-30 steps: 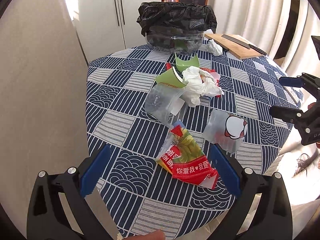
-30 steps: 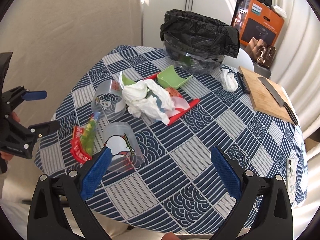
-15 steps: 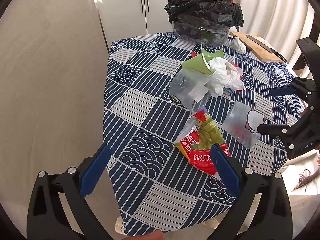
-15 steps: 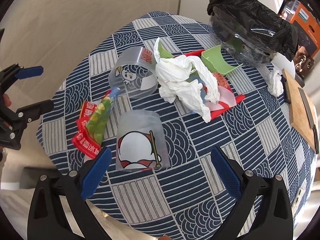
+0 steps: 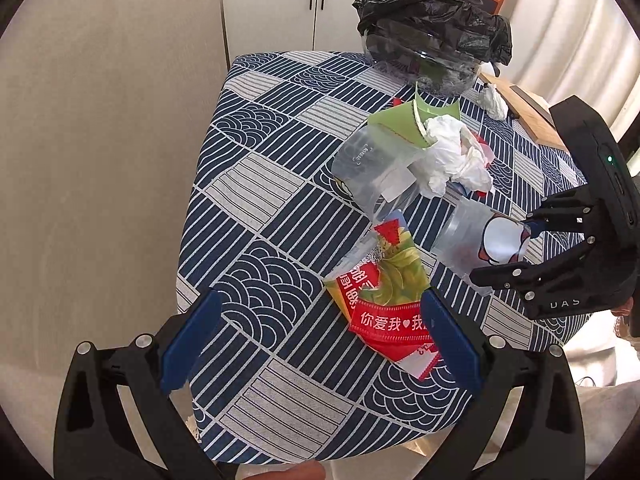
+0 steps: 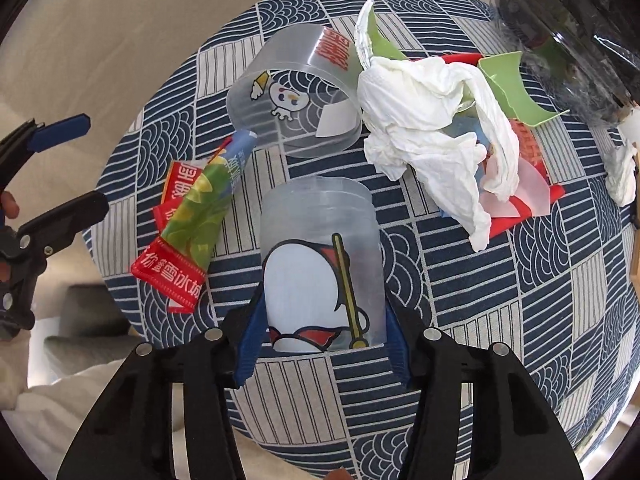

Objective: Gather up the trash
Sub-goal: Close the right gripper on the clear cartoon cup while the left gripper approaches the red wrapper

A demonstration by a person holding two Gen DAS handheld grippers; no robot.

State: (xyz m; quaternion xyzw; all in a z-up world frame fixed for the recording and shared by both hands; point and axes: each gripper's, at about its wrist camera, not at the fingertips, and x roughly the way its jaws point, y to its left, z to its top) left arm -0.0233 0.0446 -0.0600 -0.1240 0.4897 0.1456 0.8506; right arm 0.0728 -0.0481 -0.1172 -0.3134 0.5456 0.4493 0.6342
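Note:
A clear plastic cup (image 6: 320, 248) with a cartoon print lies on its side on the blue patterned table (image 5: 260, 208). My right gripper (image 6: 324, 340) is closing, and its blue pads touch both sides of the cup's open end; the left wrist view shows the same gripper (image 5: 504, 250) around the cup (image 5: 464, 240). A red and green snack wrapper (image 5: 384, 292) lies next to the cup. My left gripper (image 5: 320, 300) hovers open over the table's near edge, its right finger above the wrapper. A bin lined with a black bag (image 5: 432, 40) stands at the far edge.
A second clear cup (image 5: 372, 176) lies on its side beside a crumpled white tissue (image 5: 452, 156), green card pieces (image 6: 516, 84) and red scraps. A small tissue wad (image 5: 494, 100) and a wooden cutting board (image 5: 528, 112) sit far right. A beige wall flanks the table's left.
My right gripper dropped toward the printed cup and narrowed from wide open onto its sides. The left gripper rolled a little and stayed open near the wrapper.

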